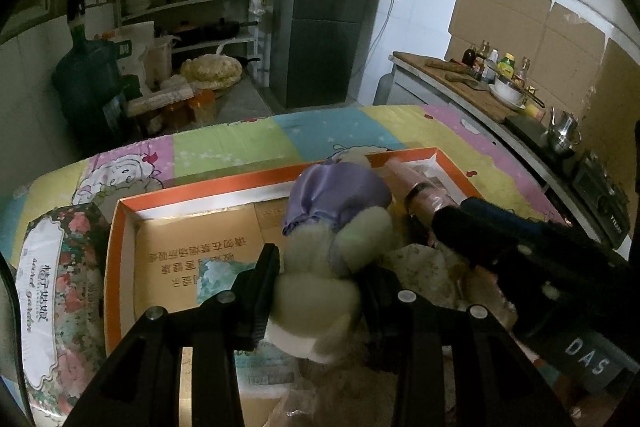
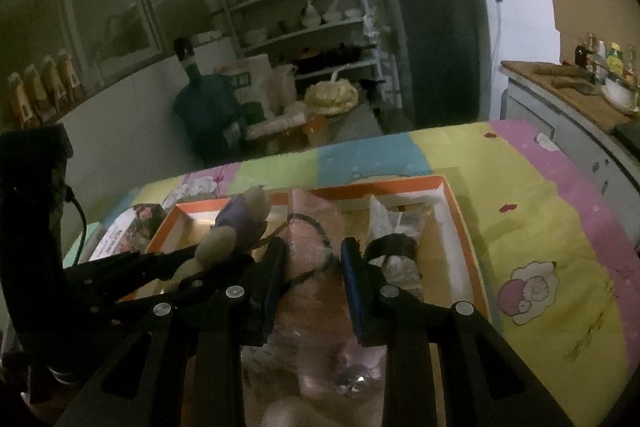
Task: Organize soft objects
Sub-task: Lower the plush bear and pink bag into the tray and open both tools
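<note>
Dim kitchen, patchwork-covered counter (image 2: 520, 187): left hand-held gripper (image 1: 316, 291) clamps the plush toy (image 1: 320, 267), right hand-held gripper (image 2: 312, 267) grips the pink roll (image 2: 316, 255) over the orange box (image 2: 456, 211). Crowded together, they could snag.

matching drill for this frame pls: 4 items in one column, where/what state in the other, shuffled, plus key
1. plush toy
2. pink wrapped bundle
3. floral box
4. orange-rimmed box

A. outside the tray, on the cloth at its left
B. between the left gripper jaws
C. between the right gripper jaws
D. on the patchwork cloth, holding the items

Pairs: 1-B, 2-C, 3-A, 4-D
</note>
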Motion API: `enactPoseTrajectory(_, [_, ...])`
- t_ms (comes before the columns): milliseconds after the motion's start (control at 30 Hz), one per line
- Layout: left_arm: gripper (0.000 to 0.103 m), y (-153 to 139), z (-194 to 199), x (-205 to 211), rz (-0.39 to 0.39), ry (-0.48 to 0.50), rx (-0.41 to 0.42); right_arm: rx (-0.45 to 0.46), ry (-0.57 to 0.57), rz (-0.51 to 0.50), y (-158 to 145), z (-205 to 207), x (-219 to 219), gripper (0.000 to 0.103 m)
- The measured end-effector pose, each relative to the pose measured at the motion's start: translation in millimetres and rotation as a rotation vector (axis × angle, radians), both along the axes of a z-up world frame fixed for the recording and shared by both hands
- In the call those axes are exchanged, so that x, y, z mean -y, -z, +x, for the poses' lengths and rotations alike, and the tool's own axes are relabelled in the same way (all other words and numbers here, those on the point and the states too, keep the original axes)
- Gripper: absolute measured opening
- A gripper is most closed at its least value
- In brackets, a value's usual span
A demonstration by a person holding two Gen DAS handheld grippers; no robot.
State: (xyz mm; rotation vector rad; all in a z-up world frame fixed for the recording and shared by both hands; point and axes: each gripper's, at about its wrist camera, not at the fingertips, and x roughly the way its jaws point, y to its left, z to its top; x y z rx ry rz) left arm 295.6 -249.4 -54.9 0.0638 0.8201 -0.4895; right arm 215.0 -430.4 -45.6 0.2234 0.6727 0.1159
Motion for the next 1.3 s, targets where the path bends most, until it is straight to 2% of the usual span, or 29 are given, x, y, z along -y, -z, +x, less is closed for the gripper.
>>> enactPoseTrajectory(233, [0.04,0.7,0.5,-0.1,-0.008,-0.003,-0.008,-0.007,-0.001,0.011,1.7,2.4,-0.1,0.032])
enactPoseTrajectory(433, [0.044,5.0,2.3,-2.8,-0.02,-0.006,-0.018,-0.01,0.007,0.065,4.6,4.2,5.5,0.04])
enactPoseTrajectory(500, [0.051,5.6,2.5,-3.1,-0.021,-0.004,-0.02,-0.011,0.005,0.099,5.5,4.4,8.9,0.049])
enactPoseTrajectory(600, [0.059,5.7,2.5,-4.3,-0.018,-0.015,-0.024,-0.013,0.006,0.138,6.4,4.8,12.9,0.053])
enactPoseTrajectory(1033, [0.06,-2.8,-6.4,-12.2,-0.035,-0.029,0.002,0.02,0.014,0.174,0.1,-5.5,17.8,0.053])
enactPoseTrajectory(1167, [0.06,-5.1,-9.8,-15.4,-0.033,-0.036,0.007,0.022,0.019,0.174,-2.2,-8.7,16.5,0.059])
enactPoseTrajectory(1300, [0.06,-9.4,-15.5,-19.6,-0.035,-0.038,0.018,0.036,0.023,0.169,-7.9,-15.8,14.3,0.06])
